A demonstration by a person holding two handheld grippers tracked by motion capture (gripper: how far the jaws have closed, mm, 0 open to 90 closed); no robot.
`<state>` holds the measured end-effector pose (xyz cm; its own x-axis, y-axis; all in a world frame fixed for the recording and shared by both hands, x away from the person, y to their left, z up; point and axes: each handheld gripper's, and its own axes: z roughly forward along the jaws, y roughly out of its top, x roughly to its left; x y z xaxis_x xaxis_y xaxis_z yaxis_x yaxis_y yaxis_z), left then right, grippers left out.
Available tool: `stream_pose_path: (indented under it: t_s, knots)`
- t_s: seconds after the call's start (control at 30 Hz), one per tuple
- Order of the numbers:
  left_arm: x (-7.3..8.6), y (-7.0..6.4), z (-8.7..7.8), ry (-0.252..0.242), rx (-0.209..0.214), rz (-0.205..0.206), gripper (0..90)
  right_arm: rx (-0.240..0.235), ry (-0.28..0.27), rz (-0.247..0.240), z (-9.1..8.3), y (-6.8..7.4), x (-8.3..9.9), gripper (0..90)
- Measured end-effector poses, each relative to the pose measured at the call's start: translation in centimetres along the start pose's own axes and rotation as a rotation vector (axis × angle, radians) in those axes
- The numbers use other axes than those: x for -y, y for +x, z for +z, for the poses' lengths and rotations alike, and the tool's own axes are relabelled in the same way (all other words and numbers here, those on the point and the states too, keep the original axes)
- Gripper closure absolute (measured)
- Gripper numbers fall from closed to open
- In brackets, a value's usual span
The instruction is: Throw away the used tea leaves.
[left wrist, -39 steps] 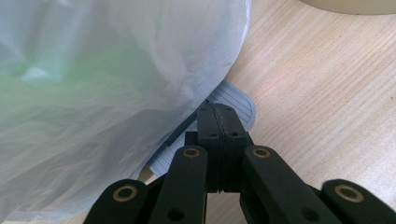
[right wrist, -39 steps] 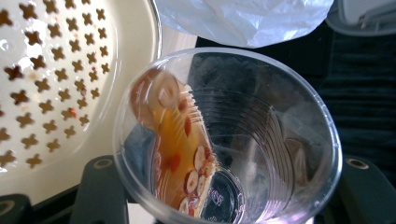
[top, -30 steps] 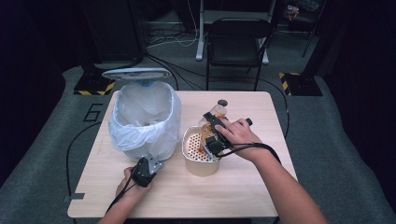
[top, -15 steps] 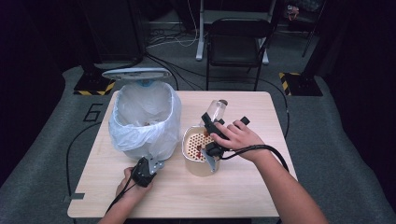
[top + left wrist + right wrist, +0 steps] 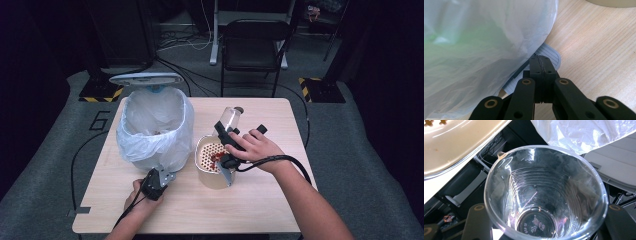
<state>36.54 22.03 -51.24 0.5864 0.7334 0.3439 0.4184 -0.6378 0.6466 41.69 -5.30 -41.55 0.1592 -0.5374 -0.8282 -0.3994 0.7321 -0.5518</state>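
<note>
Clear plastic cup (image 5: pixel 230 119) in right claw (image 5: pixel 226 131) is tipped further now vs a sec ago, empty, over the strainer tub (image 5: pixel 212 162); red bits landed there. Left claw (image 5: pixel 541 65) closed, pressing bin pedal (image 5: pixel 549 55) on bench.

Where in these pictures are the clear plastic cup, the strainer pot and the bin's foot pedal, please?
clear plastic cup (image 5: pixel 536 222): right gripper view, its inner bottom.
strainer pot (image 5: pixel 212 176): high view, its cream outer wall.
foot pedal (image 5: pixel 549 53): left gripper view, its ribbed grey top.
</note>
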Motion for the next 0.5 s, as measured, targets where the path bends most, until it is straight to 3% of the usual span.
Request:
stream_pose_path:
  t_s: [0.1, 0.13, 0.2, 0.27, 0.4, 0.5]
  knots:
    - [0.00, 0.00, 0.00, -0.001, 0.000, -0.001, 89.8, 0.005, -0.009, 0.012, -0.03, -0.10, -0.01, 38.4]
    - [0.00, 0.01, 0.01, -0.002, 0.001, -0.002, 89.8, 0.005, -0.026, -0.022, 0.09, -0.37, 0.10, 38.4]
    - [0.00, 0.00, 0.01, -0.001, 0.000, -0.001, 89.8, -0.004, -0.025, -0.037, 0.10, -0.50, 0.16, 38.4]
    - [0.00, -0.02, 0.00, -0.001, -0.001, -0.001, 89.8, 0.006, -0.031, -0.002, 0.12, -0.47, 0.11, 38.4]
    - [0.00, -0.03, 0.00, 0.000, -0.002, 0.000, 89.8, -0.009, -0.031, -0.043, 0.09, -0.69, 0.16, 38.3]
    - [0.00, -0.03, 0.01, -0.002, -0.001, 0.000, 89.8, 0.002, -0.035, -0.028, 0.09, -0.69, 0.11, 38.3]
